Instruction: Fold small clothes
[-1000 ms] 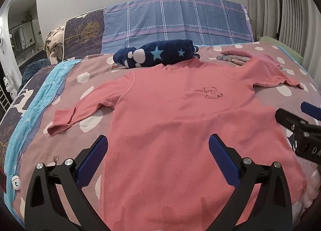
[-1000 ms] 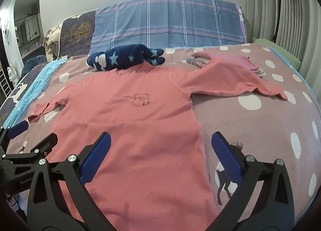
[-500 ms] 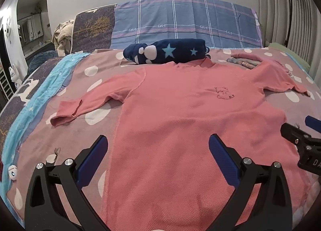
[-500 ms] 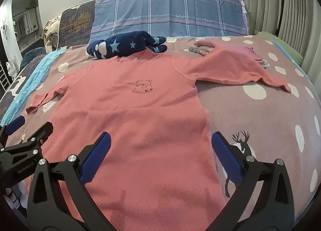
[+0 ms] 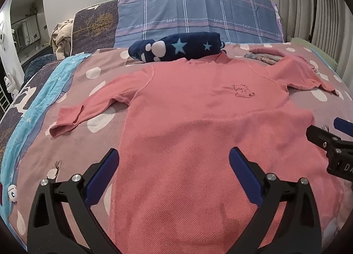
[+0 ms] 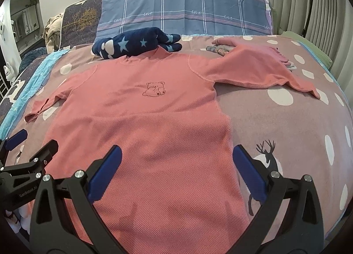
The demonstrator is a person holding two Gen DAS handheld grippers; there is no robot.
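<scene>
Bedding fills both views: a mauve blanket (image 5: 83,150) with white dots and deer prints covers the bed, with a turquoise sheet (image 5: 42,99) along its left edge. At the head I see a blue plaid pillow (image 5: 198,13) printed "love" and a darker pillow (image 5: 94,24) with a gold tree. Behind them stands a plain pale wall; a ribbed white panel (image 6: 308,0) and a black lamp stem (image 6: 308,4) occupy the right corner. An arched opening at far left shows a dim adjoining room.

I see the shirt (image 5: 198,132), pink with a small bear outline on the chest, lying flat and face up on the blanket, both sleeves spread outward. A navy star-print bundle (image 5: 176,49) touches its collar. Folded pinkish clothes (image 6: 222,47) sit just beyond the right sleeve.

My left gripper (image 5: 174,165) hovers over the hem's left portion; its jaws have just been closing slightly yet stand wide apart, with shirt fabric below them and nothing clasped. My right gripper (image 6: 176,164) hovers over the hem's right edge, jaws released, gripping nothing.
</scene>
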